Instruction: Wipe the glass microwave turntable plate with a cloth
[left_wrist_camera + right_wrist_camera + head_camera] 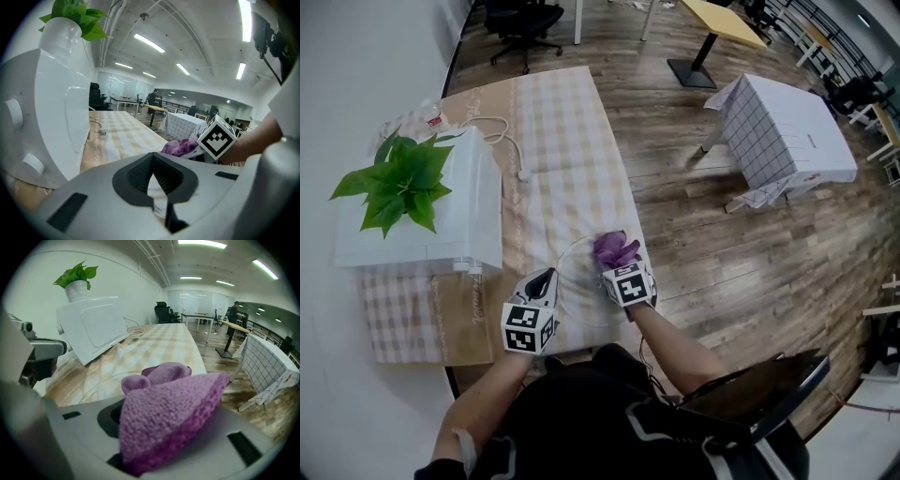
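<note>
The clear glass turntable plate (581, 286) lies on the checked tablecloth near the table's front edge; its rim shows faintly in the right gripper view (89, 383). My left gripper (547, 278) is shut on the plate's left rim, and the glass edge (158, 190) sits between its jaws. My right gripper (619, 266) is shut on a purple cloth (614, 249), held at the plate's far right rim. The cloth (168, 413) bulges over and hides the right jaws. The left gripper view also catches the cloth (180, 147) beside the right gripper's marker cube (216, 138).
A white microwave (422, 211) with a green plant (398, 183) on top stands at the table's left, its cable (502, 131) trailing behind. The table's right edge (628, 220) drops to wood floor. A small cloth-covered table (783, 136) stands at the far right.
</note>
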A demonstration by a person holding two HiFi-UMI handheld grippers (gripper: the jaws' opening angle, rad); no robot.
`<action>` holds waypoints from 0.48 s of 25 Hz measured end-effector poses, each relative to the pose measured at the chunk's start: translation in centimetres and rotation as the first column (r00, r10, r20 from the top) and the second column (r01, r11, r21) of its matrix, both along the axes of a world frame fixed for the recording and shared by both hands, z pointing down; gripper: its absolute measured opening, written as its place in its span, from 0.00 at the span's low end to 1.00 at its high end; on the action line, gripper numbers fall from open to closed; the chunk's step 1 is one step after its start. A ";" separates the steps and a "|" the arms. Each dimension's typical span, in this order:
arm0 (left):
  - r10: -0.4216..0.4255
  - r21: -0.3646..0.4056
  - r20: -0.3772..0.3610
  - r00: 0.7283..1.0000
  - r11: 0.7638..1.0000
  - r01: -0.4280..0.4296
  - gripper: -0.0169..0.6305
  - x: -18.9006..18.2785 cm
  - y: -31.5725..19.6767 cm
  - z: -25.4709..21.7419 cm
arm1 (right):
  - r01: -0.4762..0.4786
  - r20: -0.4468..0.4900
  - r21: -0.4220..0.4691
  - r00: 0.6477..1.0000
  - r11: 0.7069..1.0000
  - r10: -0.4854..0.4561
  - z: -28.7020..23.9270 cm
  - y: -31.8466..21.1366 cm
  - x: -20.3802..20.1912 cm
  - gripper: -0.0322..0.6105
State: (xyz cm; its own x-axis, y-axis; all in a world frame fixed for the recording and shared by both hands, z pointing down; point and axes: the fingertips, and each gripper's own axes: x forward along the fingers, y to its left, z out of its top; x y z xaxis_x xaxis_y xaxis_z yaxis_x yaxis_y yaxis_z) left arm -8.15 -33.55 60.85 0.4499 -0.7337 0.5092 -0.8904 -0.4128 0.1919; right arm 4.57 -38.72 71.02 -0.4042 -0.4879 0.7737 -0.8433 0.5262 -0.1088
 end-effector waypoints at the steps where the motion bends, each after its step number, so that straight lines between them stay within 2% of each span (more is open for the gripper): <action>1: 0.010 0.004 0.002 1.000 1.000 -0.010 0.03 0.2 0.0 -0.1 | -0.011 -0.003 0.000 1.000 1.000 0.011 0.0 0.0 0.5 0.27; 12: 0.066 0.027 -0.002 0.998 0.997 -0.066 0.03 2.0 0.7 -0.9 | -0.098 -0.075 0.006 0.992 0.995 0.098 -0.2 0.5 5.2 0.27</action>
